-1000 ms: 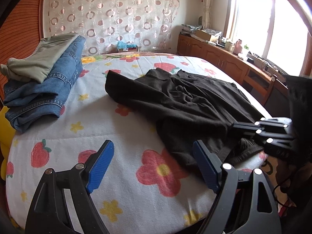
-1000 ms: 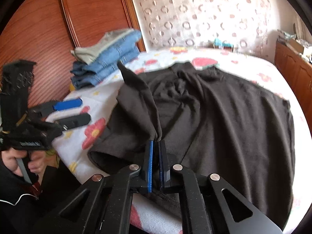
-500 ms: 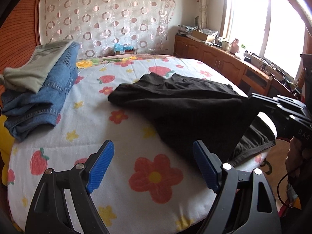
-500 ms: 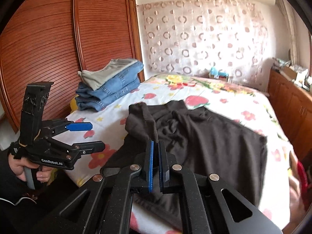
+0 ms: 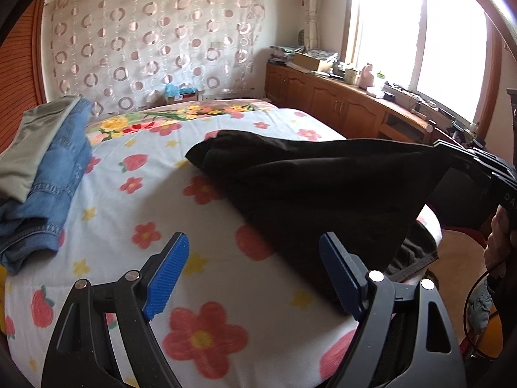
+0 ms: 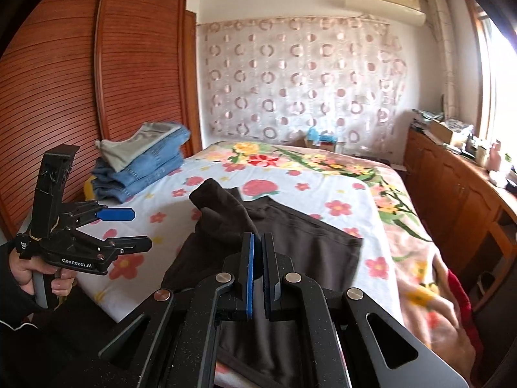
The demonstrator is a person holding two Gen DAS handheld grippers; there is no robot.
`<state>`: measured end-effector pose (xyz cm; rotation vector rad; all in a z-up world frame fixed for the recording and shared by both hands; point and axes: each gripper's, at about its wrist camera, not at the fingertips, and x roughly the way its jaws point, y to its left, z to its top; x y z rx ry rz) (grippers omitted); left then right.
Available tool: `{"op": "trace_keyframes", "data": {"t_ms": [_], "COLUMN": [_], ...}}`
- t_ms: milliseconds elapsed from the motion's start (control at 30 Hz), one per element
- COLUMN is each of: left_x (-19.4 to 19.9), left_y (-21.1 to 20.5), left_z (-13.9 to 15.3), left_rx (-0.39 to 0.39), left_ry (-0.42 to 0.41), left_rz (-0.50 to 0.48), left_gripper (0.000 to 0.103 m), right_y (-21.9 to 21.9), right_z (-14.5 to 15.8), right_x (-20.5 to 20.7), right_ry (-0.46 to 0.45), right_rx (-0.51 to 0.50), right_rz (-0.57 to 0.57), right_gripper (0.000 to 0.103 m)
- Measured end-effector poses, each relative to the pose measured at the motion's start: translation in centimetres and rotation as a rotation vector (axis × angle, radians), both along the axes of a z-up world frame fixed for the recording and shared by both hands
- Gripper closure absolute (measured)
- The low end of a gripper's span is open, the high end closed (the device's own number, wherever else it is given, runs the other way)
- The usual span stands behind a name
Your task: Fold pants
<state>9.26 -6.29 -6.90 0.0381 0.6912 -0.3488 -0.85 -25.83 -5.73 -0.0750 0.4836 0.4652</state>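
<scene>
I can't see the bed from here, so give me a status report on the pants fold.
Right claw shut on black pants, one edge lifted off the bed. Left claw open, empty. Folded clothes stack off to the side, not in the way.

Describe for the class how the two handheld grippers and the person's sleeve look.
Both the left gripper and the right gripper have matte black angular bodies, silver rivets and ribbed blue pads. The left one's body carries white "GenRobot.AI" lettering. A thin dark cable loops below the right hand. The dark sleeve has a thin white stripe.
</scene>
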Motion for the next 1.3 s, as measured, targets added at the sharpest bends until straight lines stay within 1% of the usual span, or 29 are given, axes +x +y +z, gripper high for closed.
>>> {"op": "trace_keyframes", "data": {"t_ms": [233,433,500,600,667,800,867,1000,1067,1300], "left_x": [0.0,0.1,0.3,0.4,0.4,0.4,0.4,0.4,0.4,0.3], "left_y": [-1.6,-2.8,-3.0,-3.4,-3.7,-4.1,-4.3,-4.4,-4.4,-4.3], "left_z": [-0.1,-0.5,-0.7,-0.9,-1.1,-1.5,-1.7,-2.1,-2.4,-2.8], "left_rx": [0.012,0.014,0.014,0.015,0.018,0.021,0.024,0.029,0.029,0.031], "left_ry": [0.003,0.016,0.021,0.028,0.033,0.047,0.051,0.062,0.068,0.080], "left_rz": [-0.032,-0.052,-0.057,-0.064,-0.069,-0.076,-0.077,-0.078,-0.076,-0.070], "left_gripper": [0.019,0.019,0.019,0.019,0.019,0.019,0.019,0.019,0.019,0.019], "right_y": [0.8,0.7,0.6,1.0,0.7,1.2,1.4,1.1,0.7,0.6], "right_z": [-0.6,0.0,0.0,-0.5,-1.0,-2.8,-3.5,-3.4,-3.5,-4.0], "right_x": [-1.5,-2.8,-2.6,-3.2,-2.6,-2.0,-1.8,-1.9,-2.3,-1.8], "right_ry": [0.006,0.026,0.038,0.069,0.099,0.187,0.226,0.248,0.255,0.280], "right_rx": [-0.039,-0.043,-0.040,-0.042,-0.040,-0.057,-0.047,-0.032,-0.039,-0.050], "right_rz": [-0.042,-0.076,-0.082,-0.087,-0.086,-0.094,-0.093,-0.091,-0.091,-0.094], "right_gripper": [0.099,0.099,0.099,0.099,0.099,0.099,0.099,0.099,0.099,0.099]}}
